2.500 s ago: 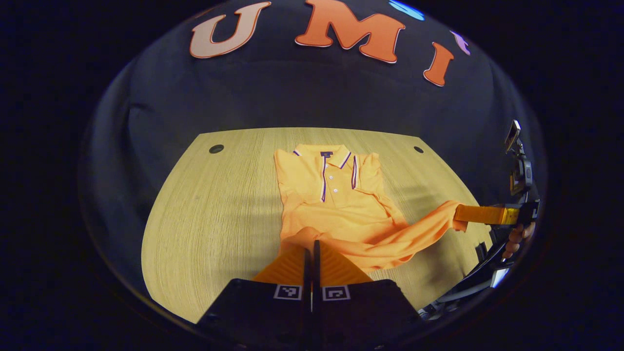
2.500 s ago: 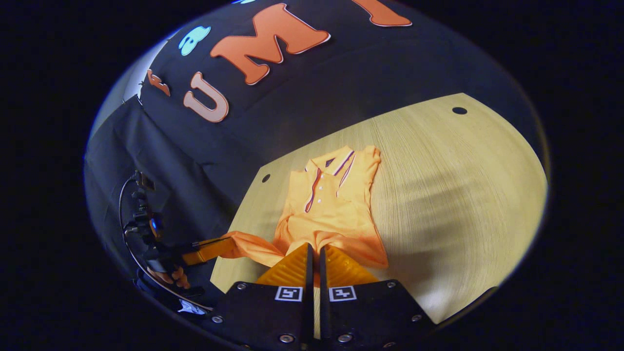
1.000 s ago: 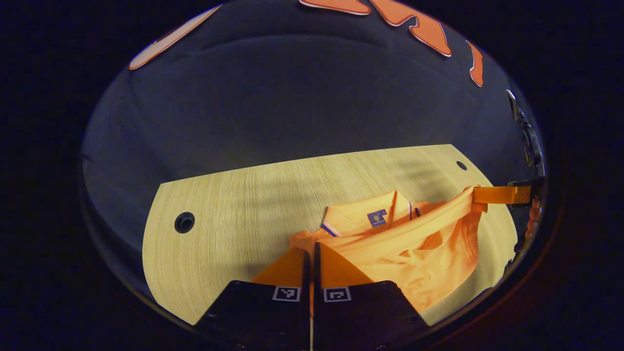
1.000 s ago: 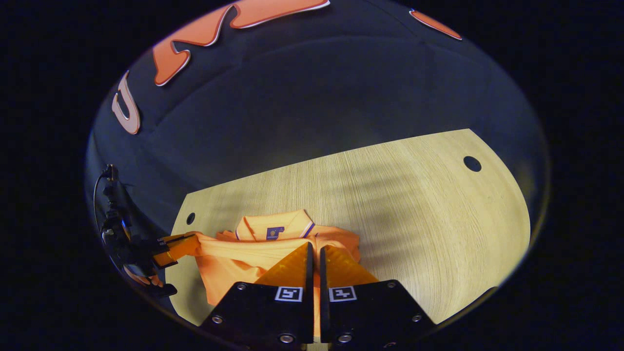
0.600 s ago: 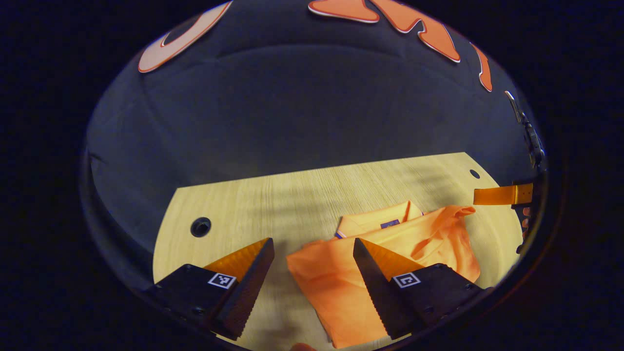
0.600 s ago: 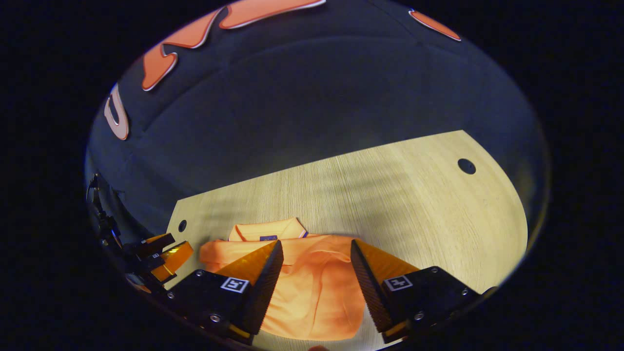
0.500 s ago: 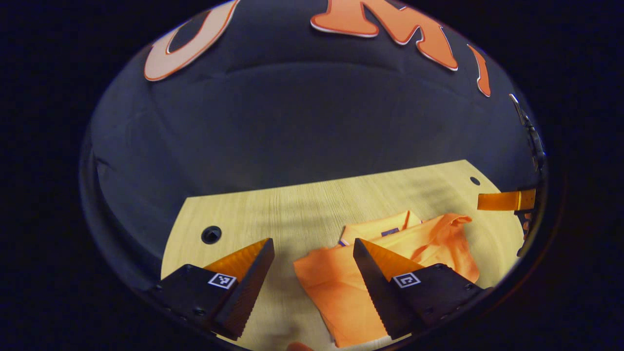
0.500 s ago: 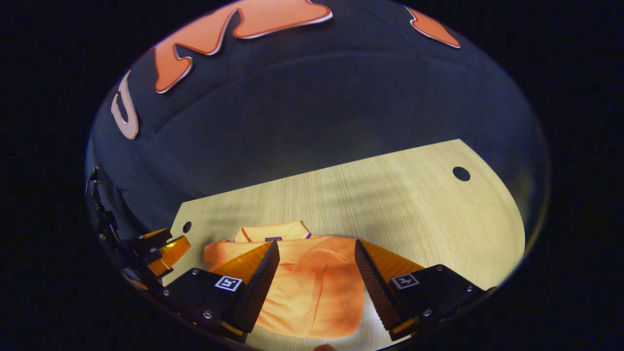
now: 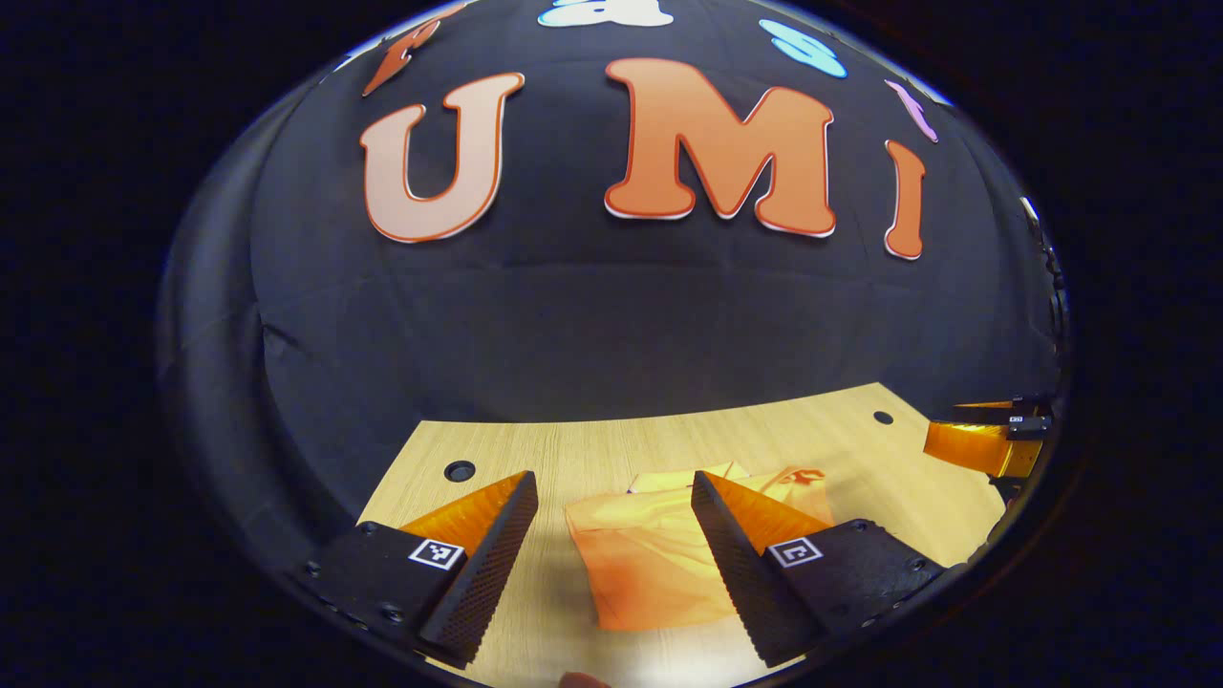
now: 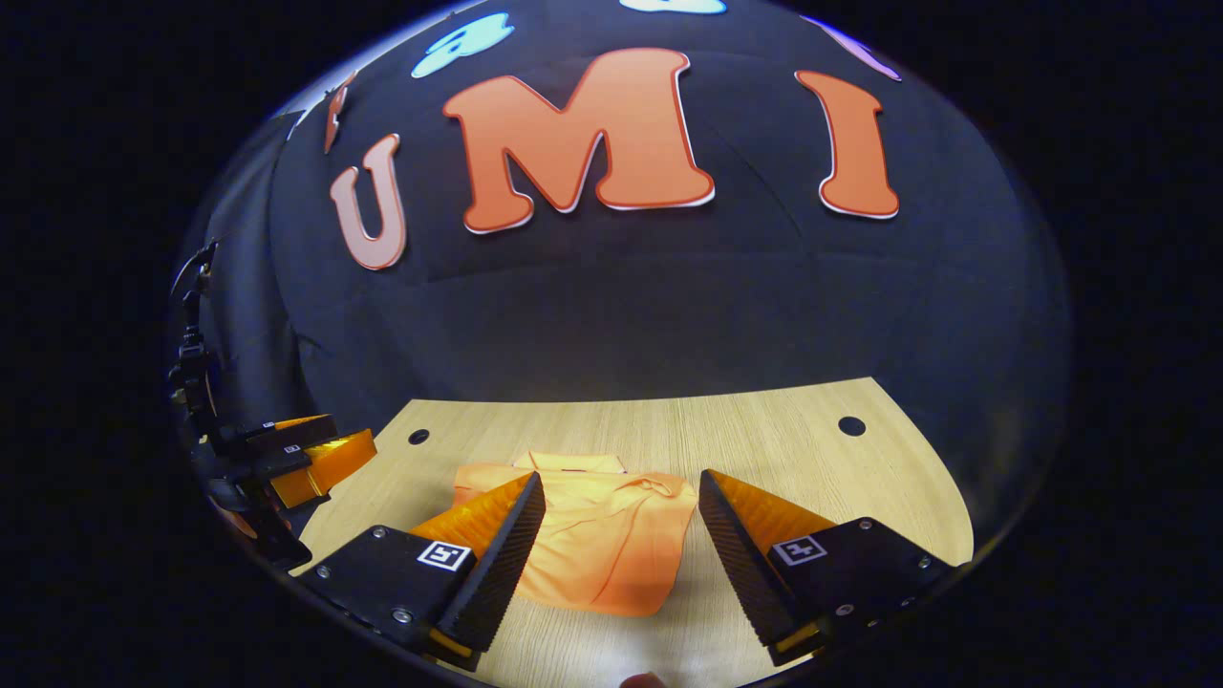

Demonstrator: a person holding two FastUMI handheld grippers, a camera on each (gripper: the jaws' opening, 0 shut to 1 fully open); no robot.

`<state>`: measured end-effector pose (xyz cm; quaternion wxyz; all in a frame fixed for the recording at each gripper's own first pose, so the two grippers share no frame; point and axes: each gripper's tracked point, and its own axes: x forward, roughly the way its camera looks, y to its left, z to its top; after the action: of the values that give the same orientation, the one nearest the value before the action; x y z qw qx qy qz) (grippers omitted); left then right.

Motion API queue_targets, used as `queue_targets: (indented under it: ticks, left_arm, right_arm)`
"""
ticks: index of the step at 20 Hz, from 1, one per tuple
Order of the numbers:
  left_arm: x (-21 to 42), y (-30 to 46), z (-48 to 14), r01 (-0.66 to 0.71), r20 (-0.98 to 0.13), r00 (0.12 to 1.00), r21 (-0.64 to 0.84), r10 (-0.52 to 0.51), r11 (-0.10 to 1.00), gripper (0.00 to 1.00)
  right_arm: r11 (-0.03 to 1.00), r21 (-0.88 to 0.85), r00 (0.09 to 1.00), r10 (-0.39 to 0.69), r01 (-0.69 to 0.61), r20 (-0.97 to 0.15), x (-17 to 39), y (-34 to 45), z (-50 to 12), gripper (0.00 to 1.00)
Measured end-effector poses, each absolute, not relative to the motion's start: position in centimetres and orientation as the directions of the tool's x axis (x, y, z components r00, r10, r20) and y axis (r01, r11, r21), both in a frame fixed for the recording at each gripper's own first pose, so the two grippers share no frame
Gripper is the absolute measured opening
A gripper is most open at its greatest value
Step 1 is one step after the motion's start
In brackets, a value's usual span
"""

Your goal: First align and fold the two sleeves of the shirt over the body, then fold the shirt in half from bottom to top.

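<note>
1. step in hand: the shirt [image 9: 659, 564] lies on the tabletop [image 9: 592, 459] as a compact folded bundle with the collar at its far edge, so both the sleeve folds and the bottom-to-top fold look done. i judge this to be the release at the end of the task.

2. left claw [image 9: 611, 497]: its jaws stand wide apart and hold nothing. in the left gripper view the shirt lies between and just beyond the two fingers, low on the tabletop, with its right part hidden behind the right finger. whether the fingers touch the cloth i cannot tell.

3. right claw [image 10: 621, 497]: its jaws are also wide apart and empty. in the right gripper view the shirt [image 10: 592, 545] lies between the fingers, its left part hidden behind the left finger, and the left claw shows at the far left edge, off to the side of the tabletop [image 10: 764, 430].

4. next move: little seems left. it calls for drawing both claws clear without snagging the top layer. the far edge looks a bit rumpled near the collar, so a light smoothing might help.
</note>
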<state>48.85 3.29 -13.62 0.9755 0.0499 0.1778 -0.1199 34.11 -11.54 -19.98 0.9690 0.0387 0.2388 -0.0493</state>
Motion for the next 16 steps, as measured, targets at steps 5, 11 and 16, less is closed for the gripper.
queue_targets:
  ticks: [5, 11, 16]
  left_arm:
    - [42.0, 1.0, -10.0, 0.239, -0.268, 0.939, 0.059, -0.216, 0.969, 0.99]
    - [33.1, 0.5, -6.5, 0.206, -0.159, 0.968, 0.056, -0.195, 0.977, 0.99]
    - [26.5, 1.0, -6.4, 0.171, -0.129, 0.978, 0.025, -0.166, 0.985, 0.99]
  right_arm:
    - [0.996, 0.044, 0.917, -0.049, 0.072, -0.395, 29.0, -10.7, -17.3, 0.98]
    - [1.0, -0.027, 0.965, -0.013, 0.006, -0.263, 21.6, -8.4, -12.7, 0.98]
    - [0.997, -0.007, 0.971, 0.075, -0.079, -0.225, 16.1, -6.3, -10.5, 0.98]
